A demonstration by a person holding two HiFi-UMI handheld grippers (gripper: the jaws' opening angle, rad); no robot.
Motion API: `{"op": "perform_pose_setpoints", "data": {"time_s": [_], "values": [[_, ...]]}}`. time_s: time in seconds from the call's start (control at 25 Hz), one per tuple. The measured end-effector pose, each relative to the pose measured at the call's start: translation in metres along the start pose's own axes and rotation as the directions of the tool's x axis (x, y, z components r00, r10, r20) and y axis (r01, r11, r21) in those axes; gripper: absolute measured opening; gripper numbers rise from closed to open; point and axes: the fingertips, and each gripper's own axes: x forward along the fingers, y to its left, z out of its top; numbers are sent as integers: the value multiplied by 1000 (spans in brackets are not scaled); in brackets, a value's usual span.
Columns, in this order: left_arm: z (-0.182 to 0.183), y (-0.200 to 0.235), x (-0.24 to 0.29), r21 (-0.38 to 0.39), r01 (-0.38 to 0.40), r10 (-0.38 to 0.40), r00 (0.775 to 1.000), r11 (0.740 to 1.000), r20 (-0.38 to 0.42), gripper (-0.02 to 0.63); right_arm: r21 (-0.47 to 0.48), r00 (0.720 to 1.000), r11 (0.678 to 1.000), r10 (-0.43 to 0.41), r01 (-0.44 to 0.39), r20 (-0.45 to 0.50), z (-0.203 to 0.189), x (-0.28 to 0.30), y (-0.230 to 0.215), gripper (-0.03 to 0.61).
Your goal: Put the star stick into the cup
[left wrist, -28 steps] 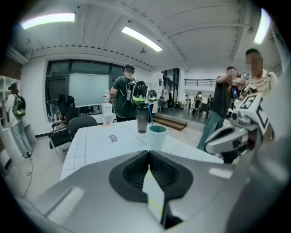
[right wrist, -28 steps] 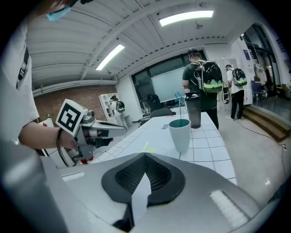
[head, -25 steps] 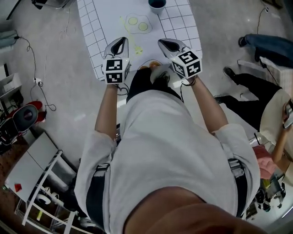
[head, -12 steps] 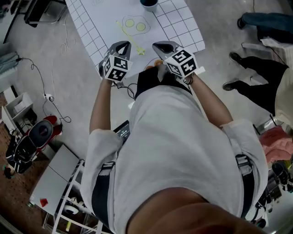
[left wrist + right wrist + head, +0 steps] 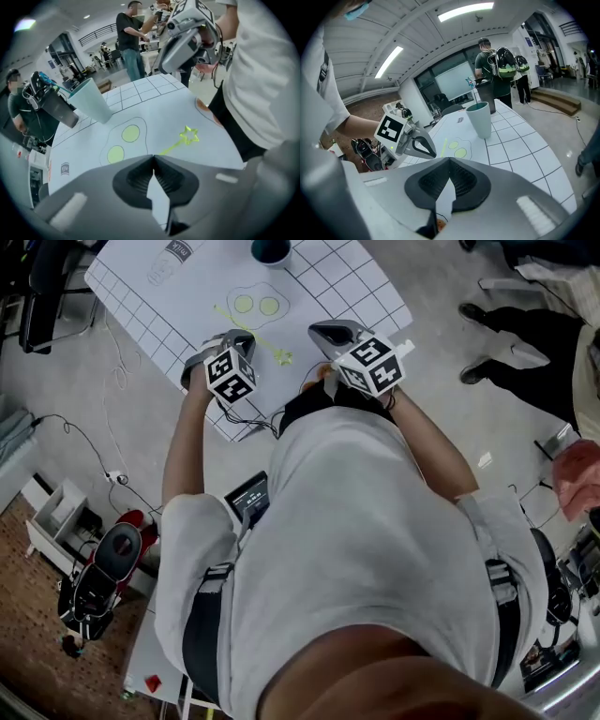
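Note:
The thin yellow-green star stick lies flat on the white gridded table mat, its star end toward the near edge. The teal cup stands upright at the far side, past a drawn outline with two green circles. My left gripper hangs just left of the stick, pointing steeply down, jaws shut and empty; the stick shows just beyond its tips. My right gripper hovers to the right of the star, shut with nothing in it. The cup stands beyond it.
A dark container stands behind the cup. An orange disc is printed near the table's front edge. People stand beyond the table and at the right. Cables and equipment lie on the floor at the left.
My left gripper has dropped toward the table and rolled over, ending close beside the stick. The right gripper has sunk a little. The head view has swung, so the table now sits further left.

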Motion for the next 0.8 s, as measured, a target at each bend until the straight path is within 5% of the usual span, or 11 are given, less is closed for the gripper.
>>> {"op": "perform_pose_setpoints", "data": {"time_s": [0.2,0.44,0.8], "values": [[1,-5,14,133,61,-59,998,989,-18,5,26,1000,1000,-16,16,-9,-2,11,0,0],[-6,-9,23,343,128,-103,991,930,-89,86,28,1000,999,-24,24,-10,3,20,2,0],[-8,-10,31,471,224,-147,970,853,-194,86,38,999,999,-39,39,-14,7,23,-4,0]]}}
